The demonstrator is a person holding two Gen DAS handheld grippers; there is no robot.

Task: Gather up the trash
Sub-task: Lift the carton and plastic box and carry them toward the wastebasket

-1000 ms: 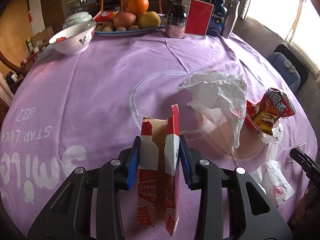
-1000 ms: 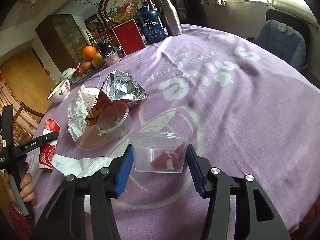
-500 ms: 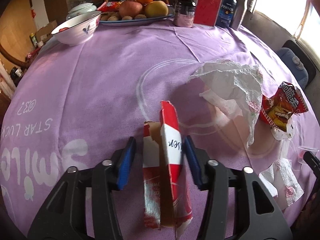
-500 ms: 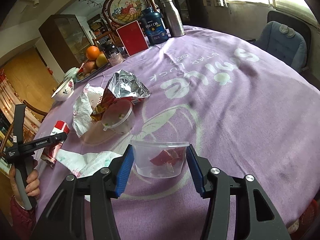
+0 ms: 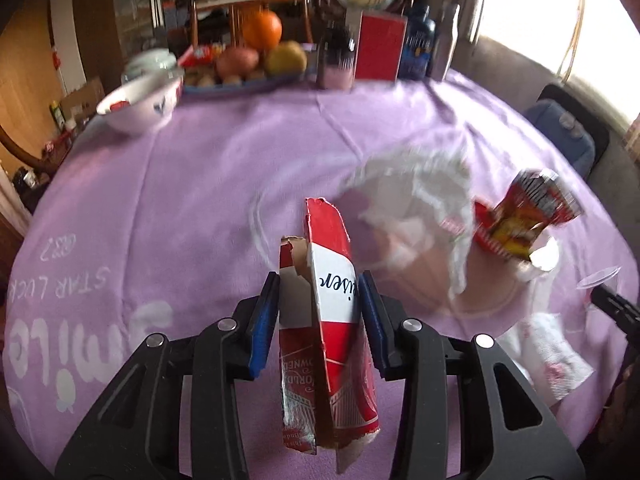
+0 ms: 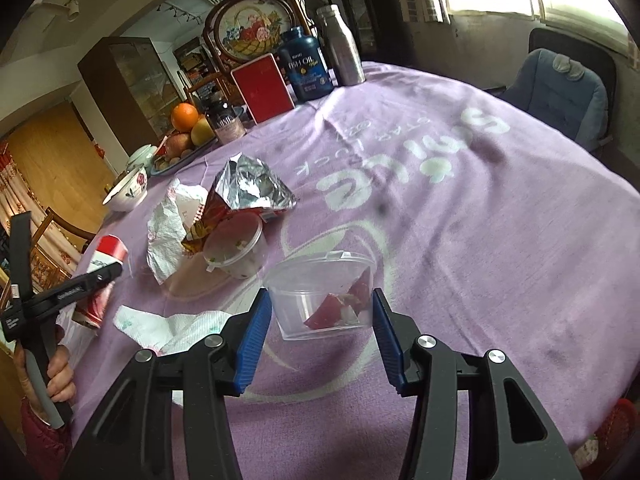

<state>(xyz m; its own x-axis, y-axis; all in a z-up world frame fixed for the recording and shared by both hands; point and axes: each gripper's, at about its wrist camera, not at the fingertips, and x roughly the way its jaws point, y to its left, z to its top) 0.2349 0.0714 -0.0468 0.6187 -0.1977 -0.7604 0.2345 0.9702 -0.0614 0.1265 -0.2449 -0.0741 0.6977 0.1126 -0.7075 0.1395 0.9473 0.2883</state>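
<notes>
Big round table with a purple cloth printed with white lettering. Far edge: a fruit plate, flowered bowl, red box, fish oil bottle and steel bottle. Nearer, left of middle: crumpled tissue, foil snack bag, lidded cup and another tissue.
</notes>
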